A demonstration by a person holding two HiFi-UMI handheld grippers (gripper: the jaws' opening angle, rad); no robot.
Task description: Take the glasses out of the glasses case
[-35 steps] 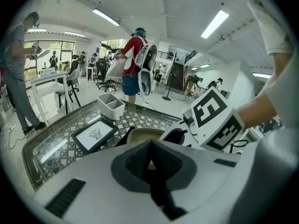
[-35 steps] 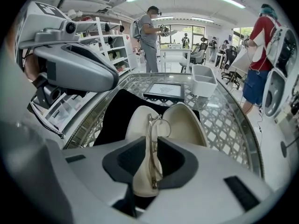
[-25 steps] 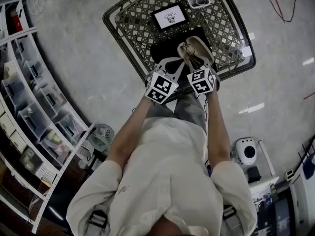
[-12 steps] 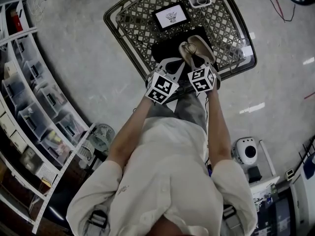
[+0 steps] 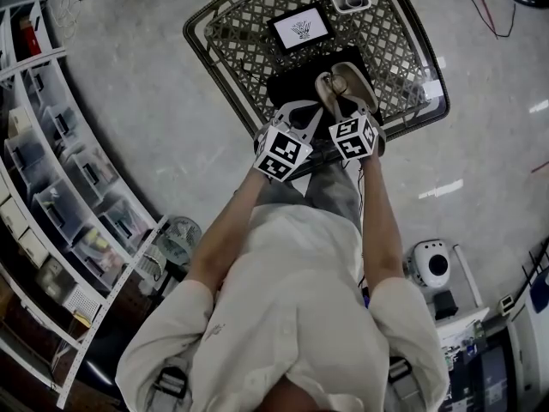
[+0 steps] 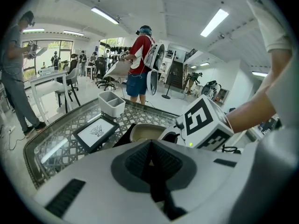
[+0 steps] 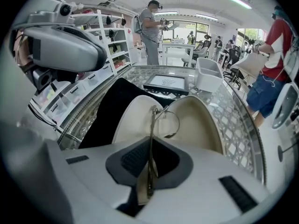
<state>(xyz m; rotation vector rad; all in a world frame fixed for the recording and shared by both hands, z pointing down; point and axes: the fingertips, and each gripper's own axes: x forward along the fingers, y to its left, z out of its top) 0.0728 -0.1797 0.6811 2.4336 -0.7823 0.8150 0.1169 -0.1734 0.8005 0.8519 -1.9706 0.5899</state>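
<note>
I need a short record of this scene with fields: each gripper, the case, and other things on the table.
left gripper: shut, nothing between the jaws
right gripper: shut on the glasses, gripping the thin frame
glasses case: open, beige inside, on a black cloth
table: lattice top, also bears a framed picture and a white bin
</note>
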